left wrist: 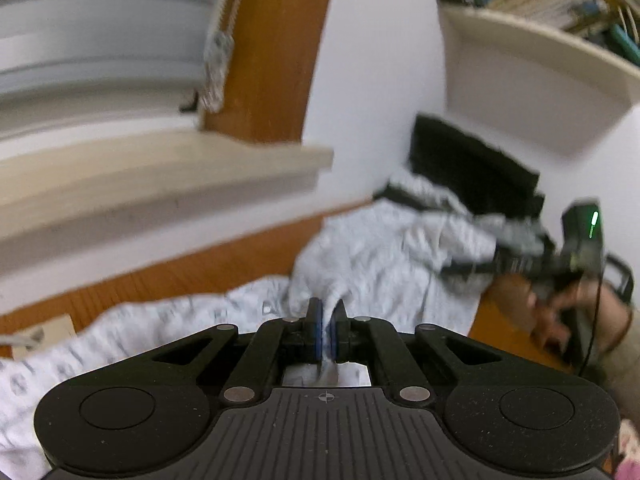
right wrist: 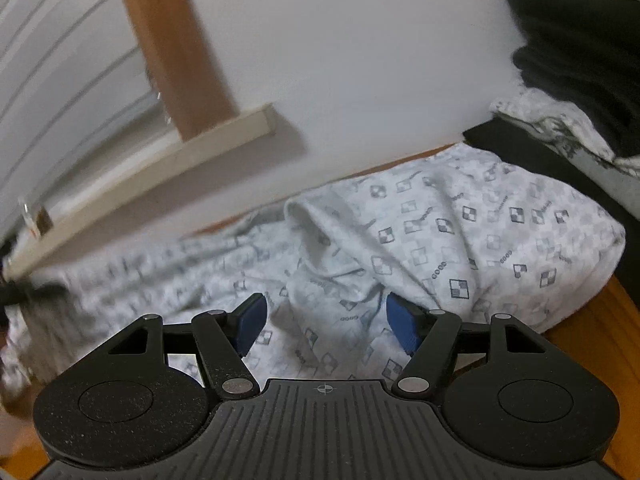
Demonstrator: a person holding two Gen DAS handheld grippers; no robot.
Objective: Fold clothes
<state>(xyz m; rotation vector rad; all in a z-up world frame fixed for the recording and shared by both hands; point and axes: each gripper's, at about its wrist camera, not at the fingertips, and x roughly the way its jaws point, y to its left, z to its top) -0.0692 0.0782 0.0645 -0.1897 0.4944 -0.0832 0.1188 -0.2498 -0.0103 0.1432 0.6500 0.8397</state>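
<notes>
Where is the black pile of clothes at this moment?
In the right wrist view, the black pile of clothes sits at the upper right against the white wall, behind the patterned white garment on the wooden table.

Soft, even indoor light, fairly dim. Motion blur smears both views, heaviest toward 9 o'clock on the windowsill (left wrist: 160, 184). Fisheye bending curves the edges, with dark corners. The sill casts a faint shadow on the wall (right wrist: 360, 60).

A white wall (right wrist: 360, 60) rises behind a wooden table (left wrist: 192, 276), with a pale window sill (left wrist: 160, 184).
</notes>
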